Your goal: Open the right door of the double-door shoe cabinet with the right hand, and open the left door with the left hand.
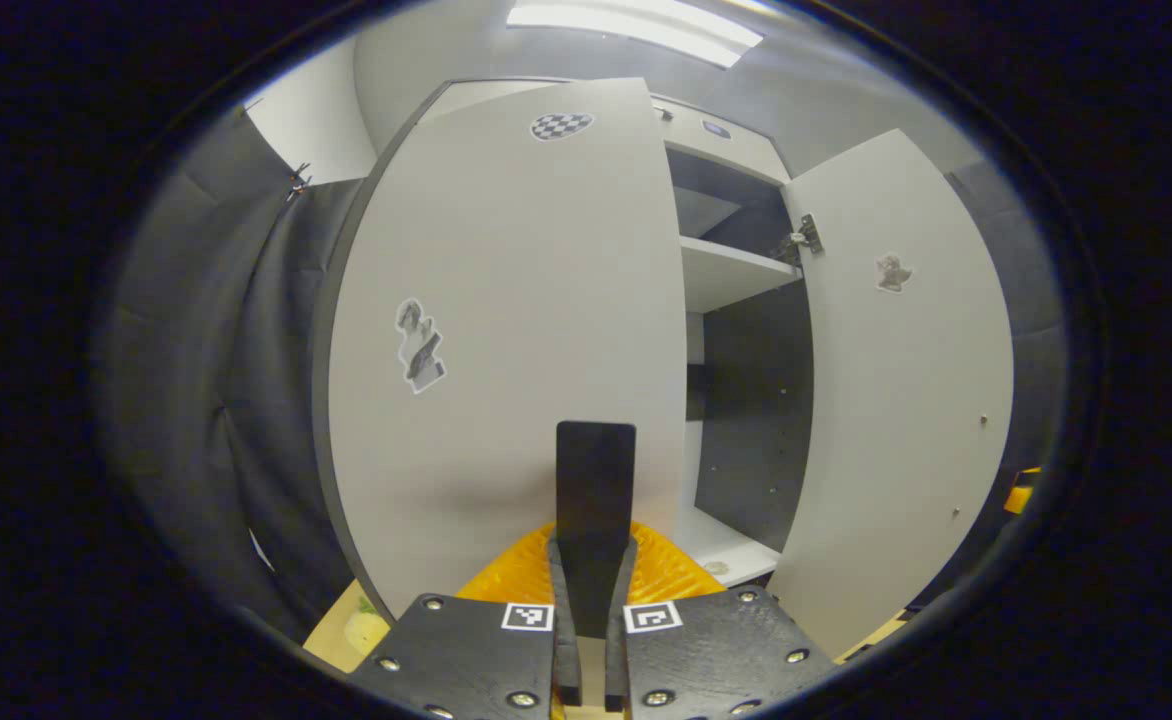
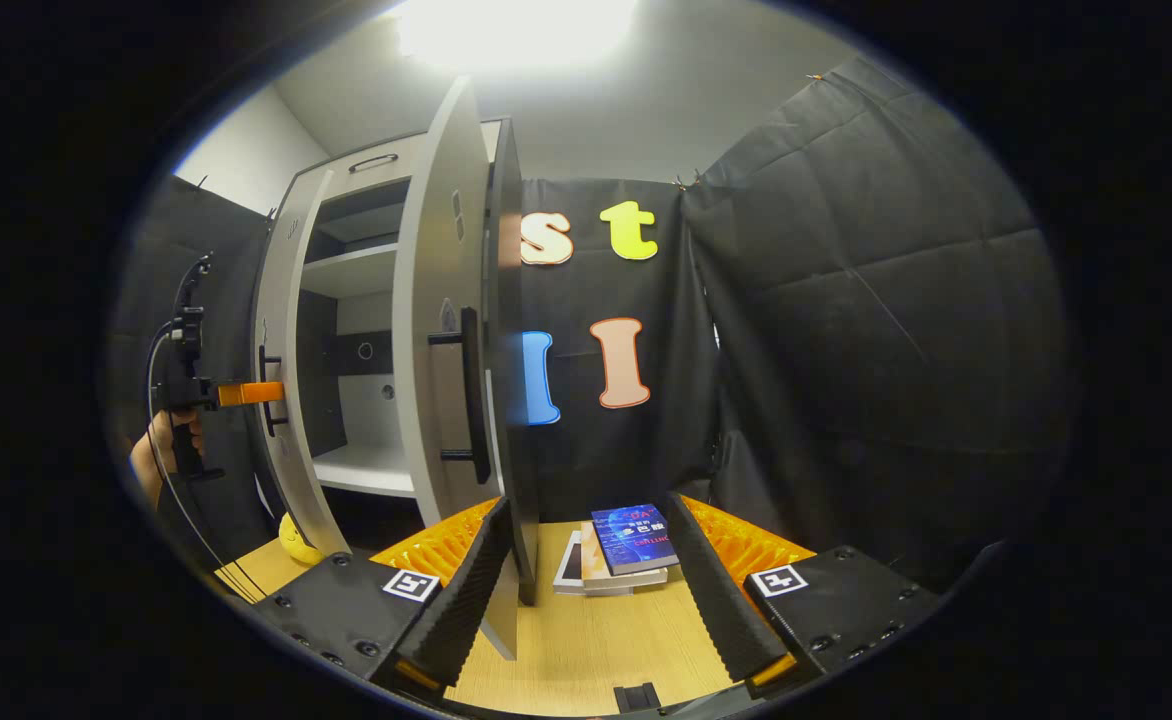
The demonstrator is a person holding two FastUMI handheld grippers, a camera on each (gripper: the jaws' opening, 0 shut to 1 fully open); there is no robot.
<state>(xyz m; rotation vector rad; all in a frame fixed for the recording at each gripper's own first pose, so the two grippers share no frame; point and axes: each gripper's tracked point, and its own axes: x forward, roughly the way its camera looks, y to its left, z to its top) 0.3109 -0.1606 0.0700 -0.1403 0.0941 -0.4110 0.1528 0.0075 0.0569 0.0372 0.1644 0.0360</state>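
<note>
— How far along is the task being judged to be?

— About halfway or a little past. The right door (image 1: 896, 400) is being shown swung well out at 3 o'clock of the left gripper view, its inner face and hinge turned toward the camera, so that half is being counted as done.

— Is it being held by anything?

— No. In the right gripper view the right gripper (image 2: 586, 508) is being held with its fingers wide apart at 6 o'clock, clamped on nothing. The right door's edge is being seen between them, nearer the left finger, and the right door handle (image 2: 468, 390) is left free at about 10 o'clock.

— And the other side?

— The left door (image 1: 506, 300) is being worked now. The left gripper (image 1: 594, 560) is being kept closed on the left door handle (image 1: 596, 470), a dark bar standing upright between the fingers at 6 o'clock. This door appears to be only partly swung out; how far cannot be told exactly.

— What is being left to do?

— By judgement, the left door is to be drawn fully open and then released. The cabinet's shelf (image 1: 726, 270) is already being exposed at 1 o'clock.

— Anything nearby?

— A stack of books (image 2: 631, 540) is lying on the table (image 2: 586, 630), near centre, apart from both doors.
</note>
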